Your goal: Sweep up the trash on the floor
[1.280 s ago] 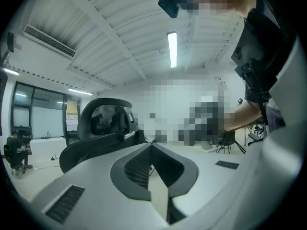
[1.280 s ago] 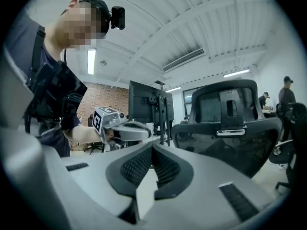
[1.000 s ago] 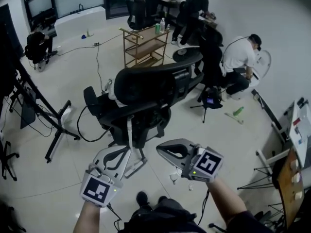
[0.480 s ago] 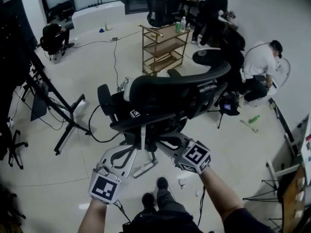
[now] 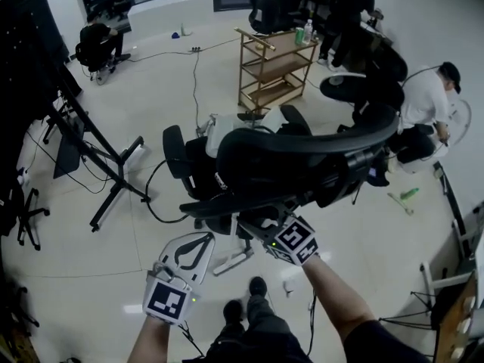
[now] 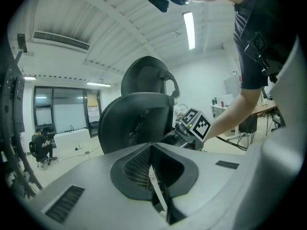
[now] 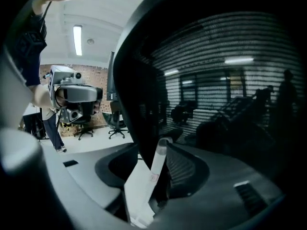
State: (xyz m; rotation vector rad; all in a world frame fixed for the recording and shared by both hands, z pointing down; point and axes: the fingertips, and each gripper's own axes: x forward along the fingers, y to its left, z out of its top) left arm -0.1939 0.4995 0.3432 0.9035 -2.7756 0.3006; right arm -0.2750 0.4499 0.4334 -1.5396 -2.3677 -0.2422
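Evidently light and flimsy, the trash (image 5: pixel 287 286) is a small white scrap on the floor (image 5: pixel 91 278) just beside the person's shoes, and is better swept than pinched. Above it, the right gripper (image 5: pixel 255 225) has just been spreading its jaws at the chair (image 5: pixel 302 157) back's edge. The left gripper (image 5: pixel 198 240) is pressed together, empty.

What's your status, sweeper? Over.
Left gripper shut, empty. Right gripper jaws just opening at the chair, nothing gripped. Trash unswept by the feet, chair in the way.

Lab-like office: mesh chair (image 5: pixel 302 161), tripod stand (image 5: pixel 106 157), floor cables (image 5: pixel 196 82).
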